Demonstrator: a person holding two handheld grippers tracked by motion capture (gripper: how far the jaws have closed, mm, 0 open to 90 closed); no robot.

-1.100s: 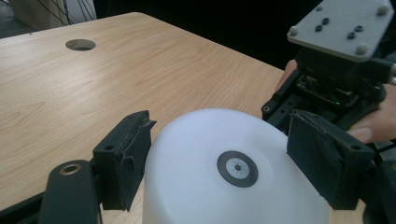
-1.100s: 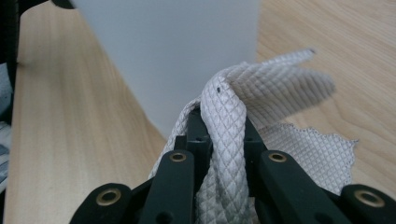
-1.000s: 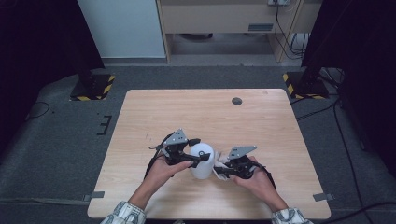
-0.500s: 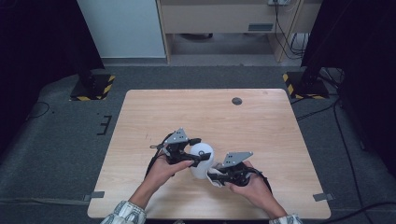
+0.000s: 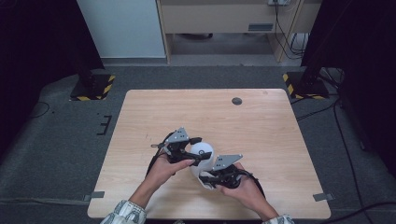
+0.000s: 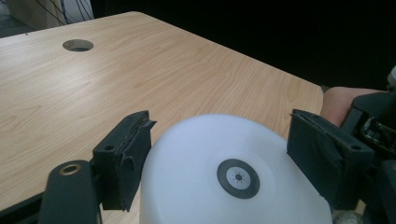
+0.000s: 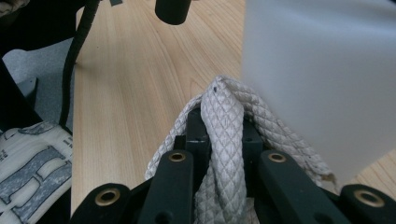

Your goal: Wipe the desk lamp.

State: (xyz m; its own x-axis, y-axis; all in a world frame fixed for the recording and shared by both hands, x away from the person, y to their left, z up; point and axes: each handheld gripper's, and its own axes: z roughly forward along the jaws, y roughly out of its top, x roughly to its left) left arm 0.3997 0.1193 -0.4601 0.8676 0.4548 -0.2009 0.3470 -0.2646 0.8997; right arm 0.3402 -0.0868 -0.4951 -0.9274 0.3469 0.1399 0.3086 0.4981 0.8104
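A white dome-shaped object with a grey round mark on top sits between the jaws of my left gripper, which is shut on its sides. My right gripper is just in front of it, near the table's front edge, shut on a loop of white braided cord. The cord lies against the white object's wall. In the high view the cord shows as a pale patch under the right gripper.
The wooden table has a round cable hole at the back, also visible in the left gripper view. Yellow-black stand bases sit on the floor at both far corners. A patterned sleeve lies close to the right gripper.
My right gripper has drifted a little left and toward the table's front edge, tucking closer under the white object. The left gripper and the object have stayed put.
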